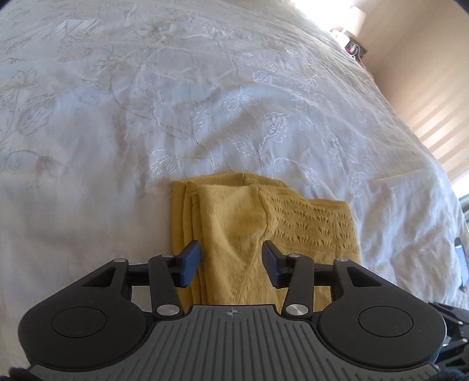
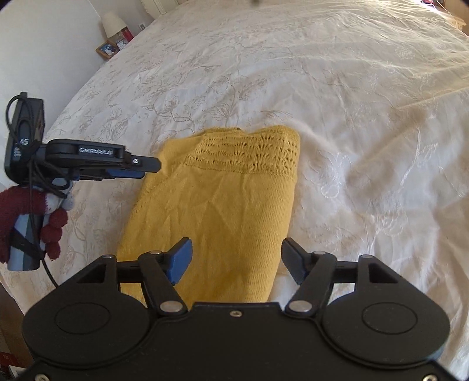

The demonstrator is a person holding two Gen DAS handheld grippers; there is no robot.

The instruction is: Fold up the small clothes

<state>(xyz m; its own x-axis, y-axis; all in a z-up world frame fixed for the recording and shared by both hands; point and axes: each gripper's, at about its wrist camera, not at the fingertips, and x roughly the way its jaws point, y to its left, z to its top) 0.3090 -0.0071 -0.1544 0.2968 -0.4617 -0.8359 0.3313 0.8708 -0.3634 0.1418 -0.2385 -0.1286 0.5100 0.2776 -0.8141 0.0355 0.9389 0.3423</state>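
Two grippers are hovering over one folded garment, and I am watching both through their wrist cameras. The yellow knit garment [image 1: 249, 234] is lying folded on the white embroidered bedspread [image 1: 146, 102], with several layered edges showing along its left side and an openwork lace band [image 1: 310, 222] running across its right part in the left wrist view.

My left gripper [image 1: 231, 263] is hanging above the near end of the garment with its fingers apart, and nothing is sitting between the blue pads [image 1: 190, 263]; the knit is lying flat beneath them. From the right wrist camera I am seeing this same gripper from the side at the left edge, held by a hand in a dark red knitted glove [image 2: 17, 217], with its tips reaching just to the garment's left border.

My right gripper [image 2: 237, 260] is standing wider open, its left finger over the yellow cloth and its right finger over the white bedspread just beyond the garment's right edge. Neither pad is pressing on the fabric.

Far behind, a lamp [image 2: 112, 23] and a small framed picture [image 2: 107, 49] are standing beside the bed, against a pale wall.
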